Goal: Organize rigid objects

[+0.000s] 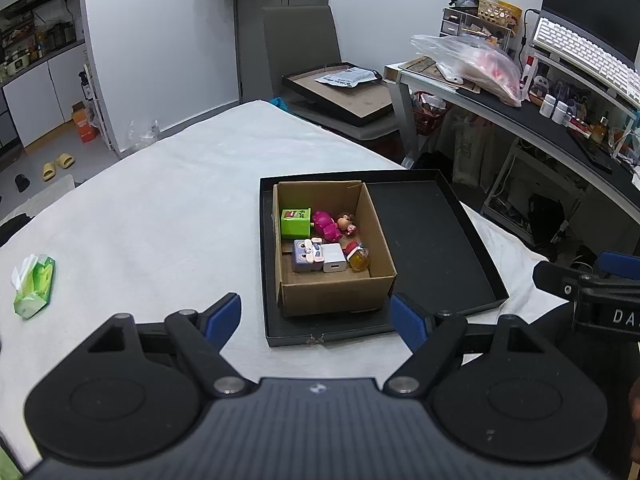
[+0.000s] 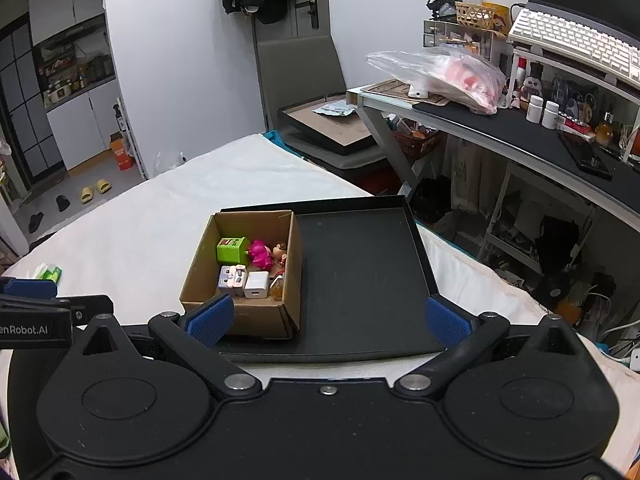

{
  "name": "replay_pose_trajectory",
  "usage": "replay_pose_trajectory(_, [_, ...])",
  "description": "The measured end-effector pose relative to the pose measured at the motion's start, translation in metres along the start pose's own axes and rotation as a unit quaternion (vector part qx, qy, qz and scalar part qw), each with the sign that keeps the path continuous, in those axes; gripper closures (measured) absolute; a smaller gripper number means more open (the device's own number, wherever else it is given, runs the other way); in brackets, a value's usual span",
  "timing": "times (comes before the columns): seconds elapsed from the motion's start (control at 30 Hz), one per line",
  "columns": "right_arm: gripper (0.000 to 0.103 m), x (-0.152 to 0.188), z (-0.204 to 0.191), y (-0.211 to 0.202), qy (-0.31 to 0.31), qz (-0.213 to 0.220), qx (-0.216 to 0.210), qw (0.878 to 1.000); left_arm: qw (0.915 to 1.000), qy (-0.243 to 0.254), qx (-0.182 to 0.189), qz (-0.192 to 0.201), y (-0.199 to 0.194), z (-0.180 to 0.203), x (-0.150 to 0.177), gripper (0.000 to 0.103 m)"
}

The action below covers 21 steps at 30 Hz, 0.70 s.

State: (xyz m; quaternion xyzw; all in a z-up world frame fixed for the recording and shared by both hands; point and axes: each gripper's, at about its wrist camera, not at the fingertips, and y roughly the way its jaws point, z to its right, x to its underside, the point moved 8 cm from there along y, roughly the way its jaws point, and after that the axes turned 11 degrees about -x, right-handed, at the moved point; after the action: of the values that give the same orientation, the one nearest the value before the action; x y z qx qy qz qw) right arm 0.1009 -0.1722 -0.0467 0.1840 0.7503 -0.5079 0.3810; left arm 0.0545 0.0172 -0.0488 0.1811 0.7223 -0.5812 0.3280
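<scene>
Left gripper [image 1: 316,320] is hanging at lower centre, jaws spread and empty. The cardboard box [image 1: 332,294] of small hard toys and chargers is sitting mid-frame in the black tray's [image 1: 432,240] left half; it is probably light and stiff, best pinched by a wall. Right gripper [image 2: 328,318] is likewise gaping, holding nothing.

Matt brown cardboard box [image 1: 332,292]; matt black tray [image 1: 432,240]; white cloth cover [image 1: 160,208]; glossy plastic toys [image 1: 324,224].

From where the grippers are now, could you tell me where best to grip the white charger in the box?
Probably from above: the white charger lies flat in the cardboard box, purple block beside it, amber bottle opposite. Pinch its near and far faces.
</scene>
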Motion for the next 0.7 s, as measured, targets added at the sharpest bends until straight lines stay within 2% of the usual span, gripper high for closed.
replay_pose_trajectory(0.7, [0.000,0.0013,0.0057,-0.0036,0.005,0.002,0.006,1.000,1.0000,-0.004,-0.007,0.000,-0.0035,-0.0005,0.0011,0.022])
